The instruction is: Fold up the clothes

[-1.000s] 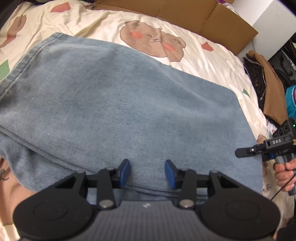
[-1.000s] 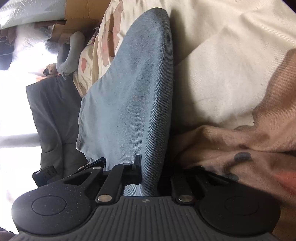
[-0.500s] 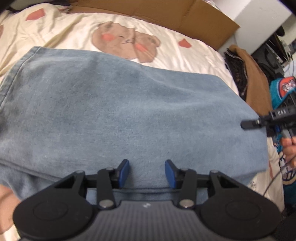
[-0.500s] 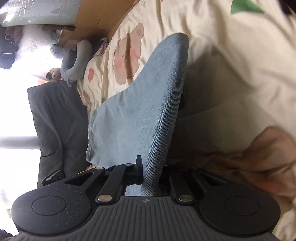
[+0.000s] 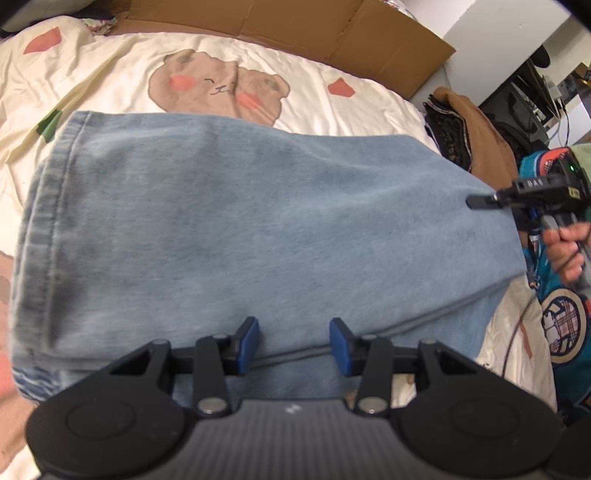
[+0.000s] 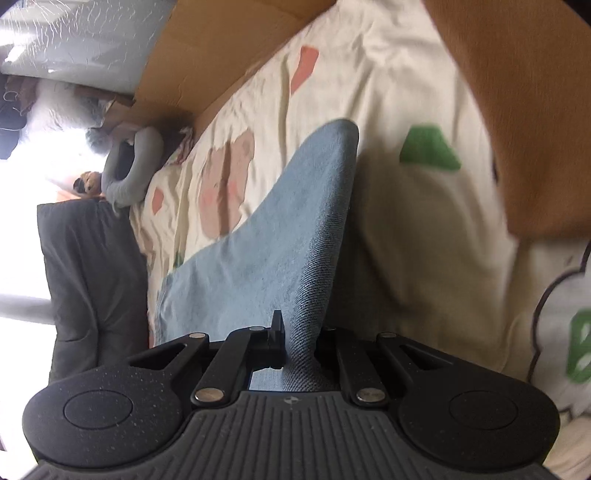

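Light blue jeans (image 5: 258, 229) lie folded on a cream bedsheet (image 5: 110, 85) printed with brown animals. My left gripper (image 5: 293, 341) is open, its blue pads (image 5: 247, 343) hovering over the near folded edge of the denim with nothing between them. My right gripper (image 6: 301, 347) is shut on the jeans' right edge (image 6: 306, 280) and lifts it off the sheet. In the left wrist view the right gripper (image 5: 480, 201) shows at the jeans' right side, held by a hand (image 5: 569, 251).
Flattened cardboard (image 5: 295, 33) lines the bed's far edge. A brown and black pile of clothes (image 5: 469, 125) and a teal printed garment (image 5: 554, 314) lie at the right. A grey pillow (image 6: 129, 170) and dark bedding (image 6: 92, 288) show in the right wrist view.
My right gripper has lifted the jeans' edge higher off the sheet. My left gripper has drawn back over the denim, staying open.
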Demonstrator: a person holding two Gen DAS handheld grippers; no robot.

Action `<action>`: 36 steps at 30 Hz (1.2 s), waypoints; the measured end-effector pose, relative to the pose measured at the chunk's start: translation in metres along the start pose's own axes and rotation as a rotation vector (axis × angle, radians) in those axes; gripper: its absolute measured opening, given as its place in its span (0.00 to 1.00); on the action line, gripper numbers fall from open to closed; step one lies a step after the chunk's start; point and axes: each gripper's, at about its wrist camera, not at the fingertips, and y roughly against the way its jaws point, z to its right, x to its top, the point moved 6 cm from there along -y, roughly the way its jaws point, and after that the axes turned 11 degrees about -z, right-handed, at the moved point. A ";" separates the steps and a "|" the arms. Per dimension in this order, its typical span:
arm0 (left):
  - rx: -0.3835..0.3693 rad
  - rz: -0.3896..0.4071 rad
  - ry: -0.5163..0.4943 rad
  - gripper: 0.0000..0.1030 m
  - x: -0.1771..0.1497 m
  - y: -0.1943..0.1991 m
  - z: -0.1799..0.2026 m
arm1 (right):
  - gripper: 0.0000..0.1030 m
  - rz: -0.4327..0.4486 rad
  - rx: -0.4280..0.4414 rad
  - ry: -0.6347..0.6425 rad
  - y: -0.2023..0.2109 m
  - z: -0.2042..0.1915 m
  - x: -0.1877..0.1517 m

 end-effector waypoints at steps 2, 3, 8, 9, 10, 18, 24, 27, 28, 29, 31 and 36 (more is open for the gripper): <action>-0.008 0.000 -0.006 0.44 -0.003 0.000 0.001 | 0.05 0.010 -0.008 -0.003 0.001 0.005 0.009; -0.010 0.001 -0.009 0.44 -0.004 0.000 0.002 | 0.05 0.014 -0.013 -0.005 0.001 0.009 0.013; -0.007 0.005 0.003 0.44 -0.006 0.003 -0.002 | 0.06 -0.031 -0.043 -0.024 -0.012 0.032 0.014; -0.007 0.004 0.007 0.44 -0.005 0.002 -0.002 | 0.08 -0.036 -0.046 -0.021 -0.014 0.035 0.012; -0.006 0.002 0.008 0.44 -0.006 0.002 -0.002 | 0.12 -0.037 -0.040 -0.022 -0.015 0.037 0.010; 0.003 -0.008 -0.018 0.45 0.005 -0.004 0.009 | 0.29 -0.071 -0.010 -0.003 -0.013 0.054 -0.010; -0.002 0.000 -0.039 0.45 0.009 -0.005 0.015 | 0.30 -0.104 0.028 -0.051 -0.008 0.075 -0.039; -0.008 0.016 -0.058 0.45 0.016 -0.005 0.022 | 0.33 -0.111 0.048 -0.065 -0.003 0.080 -0.057; -0.013 0.025 -0.064 0.45 0.018 -0.005 0.024 | 0.33 -0.112 0.052 -0.067 -0.001 0.081 -0.063; -0.019 0.033 -0.066 0.45 0.021 -0.006 0.027 | 0.34 -0.107 0.059 -0.077 0.001 0.083 -0.068; -0.030 0.040 -0.073 0.45 0.025 -0.008 0.034 | 0.35 -0.092 0.083 -0.116 0.003 0.088 -0.076; -0.022 0.041 -0.101 0.44 0.033 -0.019 0.049 | 0.39 -0.113 0.078 -0.142 -0.006 0.092 -0.090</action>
